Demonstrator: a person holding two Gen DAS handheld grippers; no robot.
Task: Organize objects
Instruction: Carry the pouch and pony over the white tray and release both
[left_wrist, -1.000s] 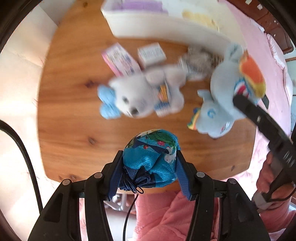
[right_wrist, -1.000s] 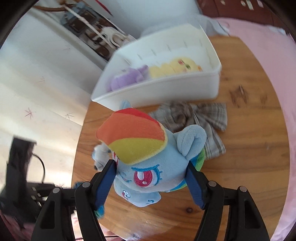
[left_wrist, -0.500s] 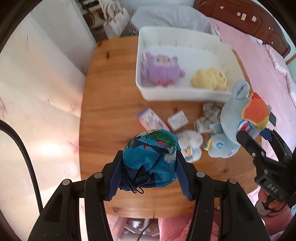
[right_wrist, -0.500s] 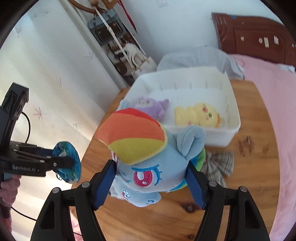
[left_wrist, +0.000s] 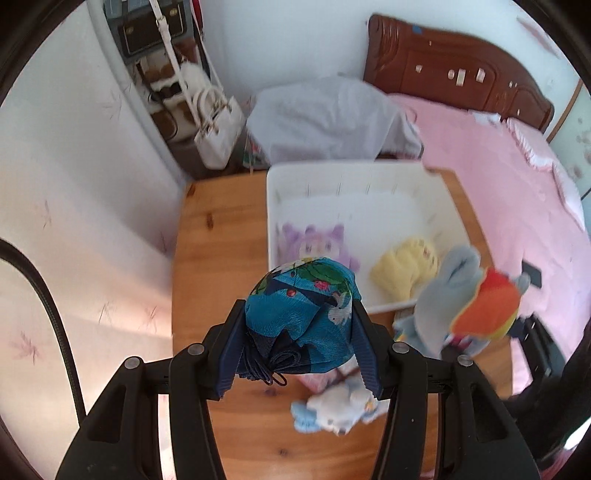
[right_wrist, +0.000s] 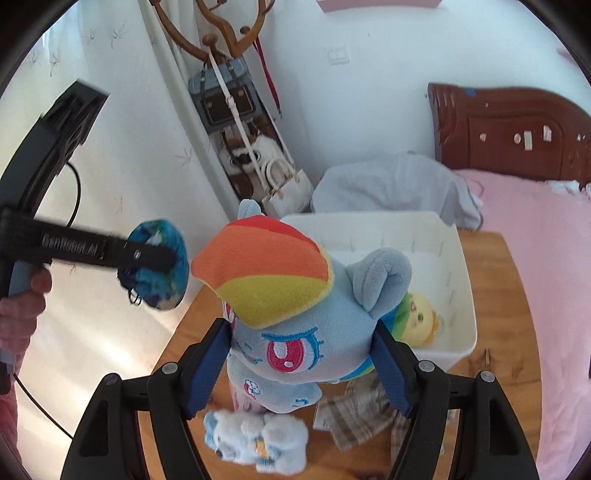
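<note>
The right gripper (right_wrist: 301, 363) clamps a light-blue plush pony with a rainbow mane (right_wrist: 295, 310) above a round wooden table (right_wrist: 495, 314), near a white plastic bin (right_wrist: 461, 295) holding a yellow plush doll (right_wrist: 421, 319), while the left gripper (right_wrist: 168, 254) grips a blue patterned fabric pouch (right_wrist: 162, 273).

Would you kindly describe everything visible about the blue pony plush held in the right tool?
The blue pony plush is soft fleece, pale blue, with a rainbow mane in red, orange and yellow, one rounded ear, a large embroidered magenta eye and a small mark on its flank. It hangs in the air above the wooden table, head clamped between the blue pads of the right tool, near the white bin. Nothing else touches it.
</note>
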